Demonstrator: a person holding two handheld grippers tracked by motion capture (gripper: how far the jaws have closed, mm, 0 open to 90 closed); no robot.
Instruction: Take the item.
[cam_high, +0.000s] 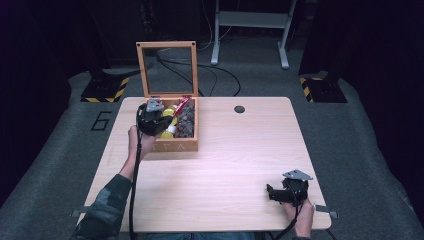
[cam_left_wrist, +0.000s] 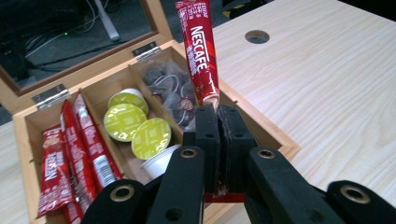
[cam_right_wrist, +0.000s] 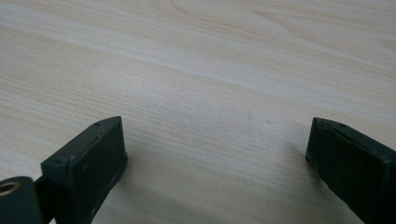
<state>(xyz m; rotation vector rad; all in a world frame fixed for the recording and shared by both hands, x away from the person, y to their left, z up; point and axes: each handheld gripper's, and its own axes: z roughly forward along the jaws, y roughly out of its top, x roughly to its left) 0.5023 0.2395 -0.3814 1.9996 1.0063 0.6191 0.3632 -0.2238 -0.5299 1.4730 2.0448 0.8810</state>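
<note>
- High view: a pale wooden bench (cam_high: 220, 165) carries an open wooden box (cam_high: 172, 145) near its far left part, glass-paned lid (cam_high: 167, 67) standing upright behind it. The left tongs (cam_high: 159, 120) sit over the box, held by a hand (cam_high: 136, 145) in a camouflage sleeve. A red coffee stick (cam_high: 181, 105) rises aslant from them above the box. The right tongs (cam_high: 280, 194) rest low at the near right corner of the bench, well apart from the box, with nothing between them. A round cable hole (cam_high: 239, 109) lies in the bench top toward the far edge.
- Left gripper view: left tongs (cam_left_wrist: 218, 140) pressed together on the lower end of the red coffee stick (cam_left_wrist: 200, 51), which stands nearly upright, its top running out of frame. Below and behind, the box (cam_left_wrist: 275, 137) shows three compartments: more red sticks (cam_left_wrist: 70, 163) in the left one, green-lidded capsules (cam_left_wrist: 133, 128) in the middle, dark tea bags (cam_left_wrist: 170, 91) in the right. The held stick hangs over the tea-bag compartment's near edge.
- Right gripper view: right tongs (cam_right_wrist: 215, 163) spread wide apart, holding nothing, just above bare bench (cam_right_wrist: 210, 70) grain.
</note>
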